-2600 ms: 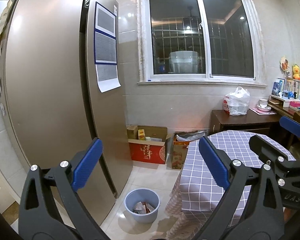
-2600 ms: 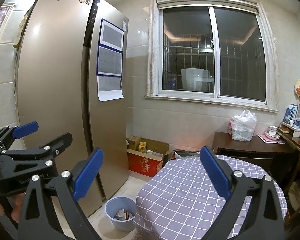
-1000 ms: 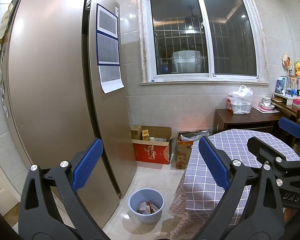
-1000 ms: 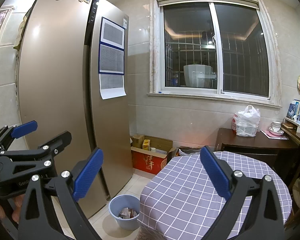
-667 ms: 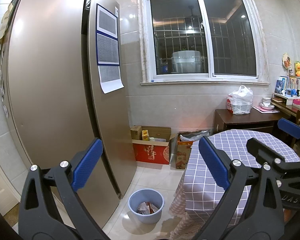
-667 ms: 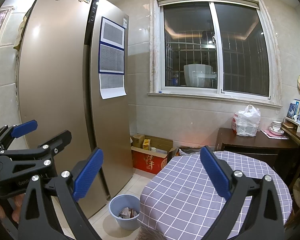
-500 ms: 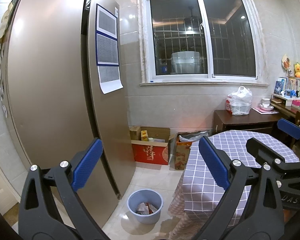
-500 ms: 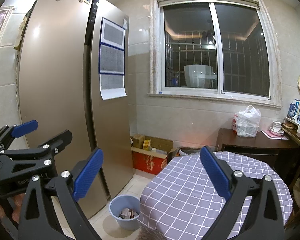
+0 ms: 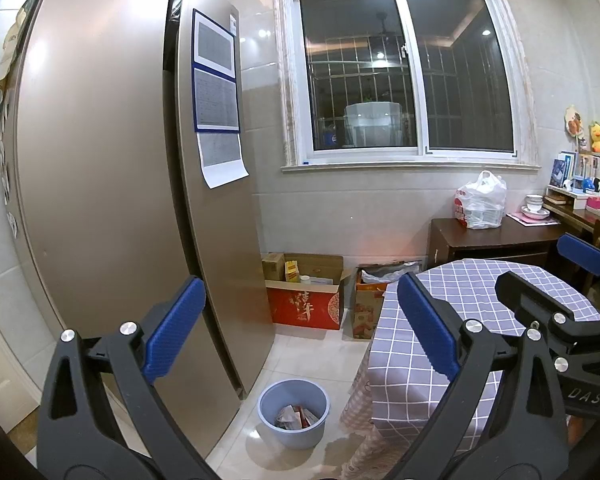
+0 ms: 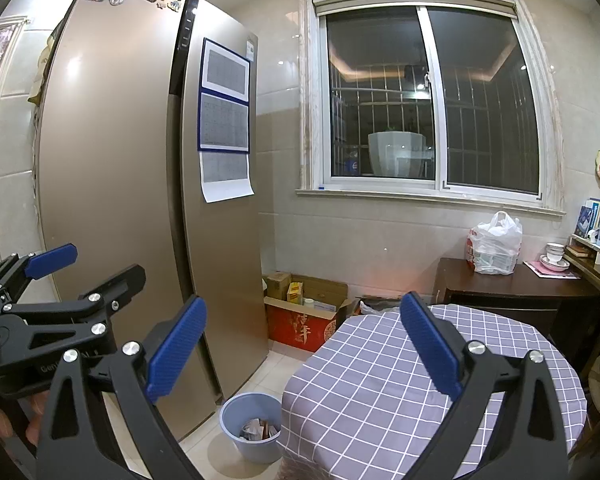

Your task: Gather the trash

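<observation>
Left wrist view: left gripper [image 9: 300,328] held in the air with fingers spread wide, nothing between the blue pads [image 9: 426,328]. Right gripper [image 9: 556,276] visible at the right edge, above the checked tablecloth [image 9: 480,292], likewise released and empty. Low on the tiled floor, a pale blue trash bin [image 9: 293,414], just beside the tall bronze fridge [image 9: 108,184] and close against the hanging hem of the tablecloth; crumpled wrappers [image 9: 296,417] lying inside at the bottom. Behind, against the wall, an open red cardboard box [image 9: 306,308] with small cartons in it, and a second smaller carton [image 9: 366,312] between it and the table.

Right wrist view: right gripper [image 10: 302,344] spread wide and empty over the near edge of the round table [image 10: 432,376]. Left gripper [image 10: 76,270] at the left edge, parted too, in front of the fridge [image 10: 112,184]. Trash bin [image 10: 250,432] seen between fridge and tablecloth, partly hidden by the cloth, with scraps inside. White plastic bag [image 10: 494,246] on the dark wooden cabinet [image 10: 516,292] under the window [image 10: 428,112]; stacked bowls [image 10: 554,258] further right. No loose trash discernible on the tabletop.
</observation>
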Motion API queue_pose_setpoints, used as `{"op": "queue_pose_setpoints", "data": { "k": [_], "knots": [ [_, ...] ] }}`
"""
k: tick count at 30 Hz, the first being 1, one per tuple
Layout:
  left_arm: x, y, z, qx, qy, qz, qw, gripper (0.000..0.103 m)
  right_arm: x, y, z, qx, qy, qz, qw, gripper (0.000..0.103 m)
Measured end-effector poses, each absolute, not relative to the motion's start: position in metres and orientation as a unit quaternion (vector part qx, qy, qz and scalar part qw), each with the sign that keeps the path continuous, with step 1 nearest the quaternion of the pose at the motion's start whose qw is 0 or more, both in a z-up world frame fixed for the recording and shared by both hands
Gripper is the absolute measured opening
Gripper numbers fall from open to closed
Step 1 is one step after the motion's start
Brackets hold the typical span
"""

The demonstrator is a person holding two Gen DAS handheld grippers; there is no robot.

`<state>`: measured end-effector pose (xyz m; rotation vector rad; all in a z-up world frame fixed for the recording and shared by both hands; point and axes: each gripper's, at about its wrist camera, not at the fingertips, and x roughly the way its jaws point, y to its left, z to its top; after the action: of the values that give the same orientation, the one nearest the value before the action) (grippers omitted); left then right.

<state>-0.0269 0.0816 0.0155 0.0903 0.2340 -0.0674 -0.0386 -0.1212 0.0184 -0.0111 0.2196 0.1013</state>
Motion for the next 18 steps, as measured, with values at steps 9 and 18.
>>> {"op": "queue_pose_setpoints", "data": {
  "k": [9,18],
  "knots": [
    [-0.0265,0.0820,0.0158,0.045,0.117,-0.034,0.992,0.095,-0.0389,-0.1246,0.0159,-0.003,0.113,0.052,0.992,0.096],
    [-0.0258,0.0825,0.0163,0.045,0.117,-0.035,0.991,0.095,-0.0367,-0.1258,0.0145,-0.001,0.116,0.054,0.992,0.096]
  ]
}}
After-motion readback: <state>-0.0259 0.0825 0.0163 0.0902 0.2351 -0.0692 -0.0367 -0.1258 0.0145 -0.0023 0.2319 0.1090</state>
